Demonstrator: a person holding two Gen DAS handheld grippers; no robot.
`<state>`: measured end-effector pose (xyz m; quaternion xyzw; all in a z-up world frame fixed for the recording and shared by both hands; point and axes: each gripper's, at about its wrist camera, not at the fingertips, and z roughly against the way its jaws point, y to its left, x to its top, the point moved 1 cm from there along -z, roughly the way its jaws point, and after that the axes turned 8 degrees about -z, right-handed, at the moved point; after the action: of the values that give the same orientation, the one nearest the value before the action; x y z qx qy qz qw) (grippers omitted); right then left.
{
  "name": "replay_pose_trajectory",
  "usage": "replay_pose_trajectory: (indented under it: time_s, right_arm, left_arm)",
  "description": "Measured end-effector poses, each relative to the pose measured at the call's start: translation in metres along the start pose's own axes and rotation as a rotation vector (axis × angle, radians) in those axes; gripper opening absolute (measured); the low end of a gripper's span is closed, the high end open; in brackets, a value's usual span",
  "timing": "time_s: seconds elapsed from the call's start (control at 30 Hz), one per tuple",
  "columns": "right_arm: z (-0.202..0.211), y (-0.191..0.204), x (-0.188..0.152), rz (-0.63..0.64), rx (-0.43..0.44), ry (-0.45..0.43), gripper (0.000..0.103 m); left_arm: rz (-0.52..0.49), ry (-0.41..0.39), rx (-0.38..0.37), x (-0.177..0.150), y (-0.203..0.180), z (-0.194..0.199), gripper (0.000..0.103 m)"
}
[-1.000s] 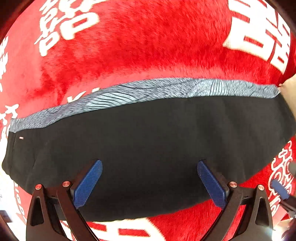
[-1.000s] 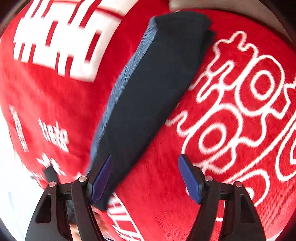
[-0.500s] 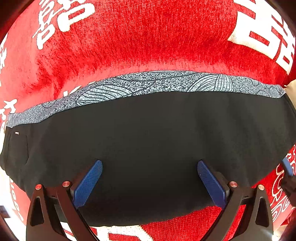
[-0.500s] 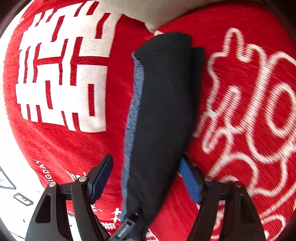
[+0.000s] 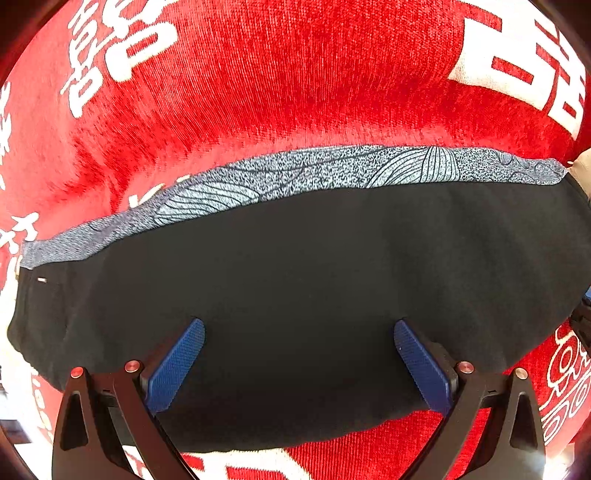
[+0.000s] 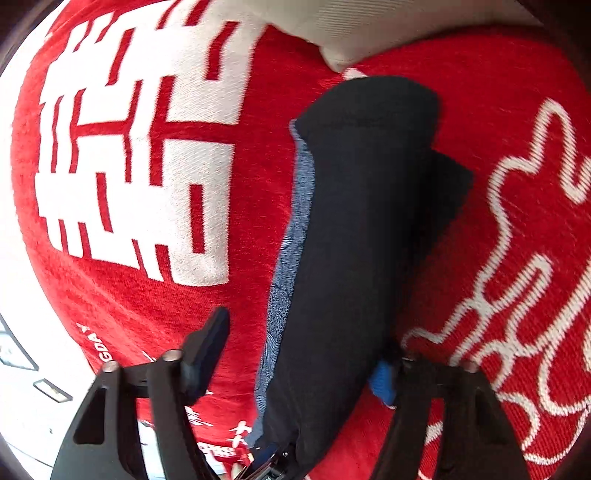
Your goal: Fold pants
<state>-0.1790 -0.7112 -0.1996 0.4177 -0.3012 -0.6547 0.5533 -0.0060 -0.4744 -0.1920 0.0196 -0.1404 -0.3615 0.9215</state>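
Observation:
The black pants [image 5: 303,288] lie folded into a long band on the red blanket [image 5: 295,85], with a grey-blue patterned strip [image 5: 332,170] along their far edge. My left gripper [image 5: 298,326] points down over the middle of the band. It is open, its blue pads [image 5: 177,365] wide apart above the cloth. In the right wrist view the pants [image 6: 354,236] run away from me lengthwise. My right gripper [image 6: 306,332] straddles their near end, its jaws closing with the cloth between them. The right pad [image 6: 382,380] is against the black edge, and the left finger [image 6: 207,347] stands clear of the strip.
The red blanket [image 6: 517,92] carries large white characters [image 6: 140,155] and looping line patterns [image 6: 524,280]. A pale cushion or cloth [image 6: 369,26] lies past the pants' far end. White floor [image 6: 22,376] shows beyond the blanket's left edge.
My right gripper has swung in line with the pants and come lower over their near end, and its jaws have narrowed around the cloth. The left gripper has hardly moved.

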Motion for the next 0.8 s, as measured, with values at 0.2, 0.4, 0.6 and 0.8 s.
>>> replay_pose_trajectory:
  time_s: [0.2,0.4,0.6,0.8]
  right_arm:
    - [0.004,-0.016,0.006,-0.038,-0.062,0.03,0.02]
    - [0.034,-0.004,-0.008,0.061,-0.135,-0.05,0.042]
    - [0.031,-0.014,0.007,0.007,-0.105,-0.083,0.047]
    - [0.007,-0.002,0.015,0.042,-0.097,-0.07,0.017]
  left_arm:
    - [0.008,-0.105,-0.036,0.021,-0.016,0.039,0.103]
    - [-0.019,-0.074,-0.023,0.023,-0.027,0.029,0.103]
    - [0.045,-0.025,-0.013,0.017,-0.016,0.016,0.103]
    - [0.032,-0.045,-0.026,0.025,-0.026,0.027,0.103]
